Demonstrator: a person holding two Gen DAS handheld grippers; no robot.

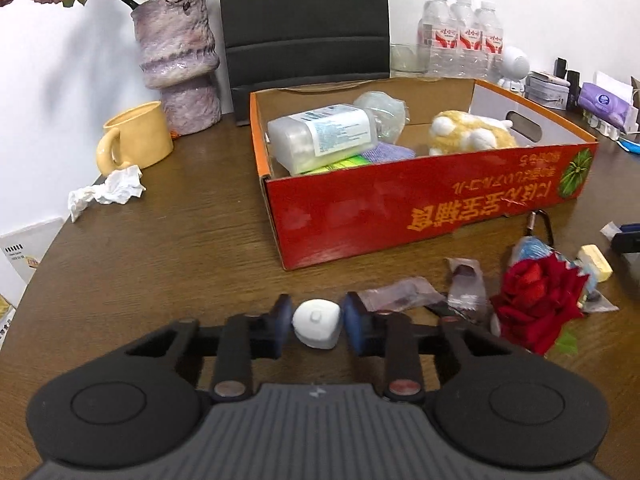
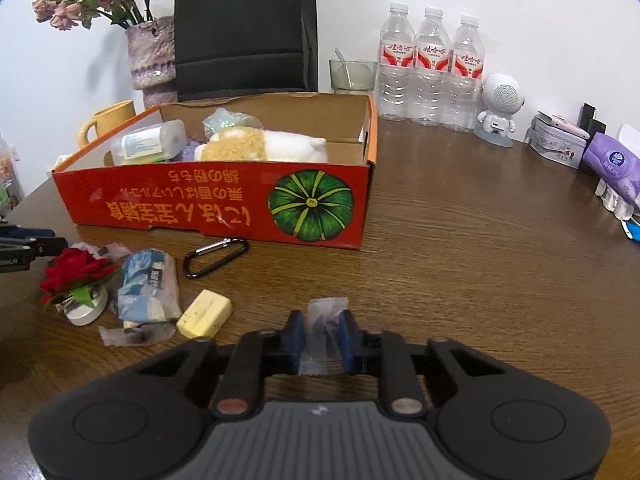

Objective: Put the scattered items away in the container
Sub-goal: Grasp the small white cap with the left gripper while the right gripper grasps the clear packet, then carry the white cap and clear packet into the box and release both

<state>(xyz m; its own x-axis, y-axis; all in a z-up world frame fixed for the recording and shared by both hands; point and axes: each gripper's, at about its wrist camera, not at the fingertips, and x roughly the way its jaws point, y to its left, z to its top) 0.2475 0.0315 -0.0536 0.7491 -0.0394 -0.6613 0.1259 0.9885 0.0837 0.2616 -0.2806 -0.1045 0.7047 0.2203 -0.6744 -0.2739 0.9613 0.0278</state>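
A white cap-like piece (image 1: 317, 323) is pinched by the left gripper (image 1: 316, 326), a clear sachet (image 2: 323, 330) by the right gripper (image 2: 322, 334); the red box (image 2: 216, 200) is seen at 11 o'clock. The slick sachet could be dropped short of the rim if squeezed loosely.

This looks like a home or small office room: a wooden table (image 2: 480, 240) against a white wall, a vase of dried roses (image 1: 176, 60), a yellow mug (image 1: 136, 140), three water bottles (image 2: 430, 68), tissue packs (image 2: 612, 164) and a black chair back (image 1: 304, 20), or possibly a bag.
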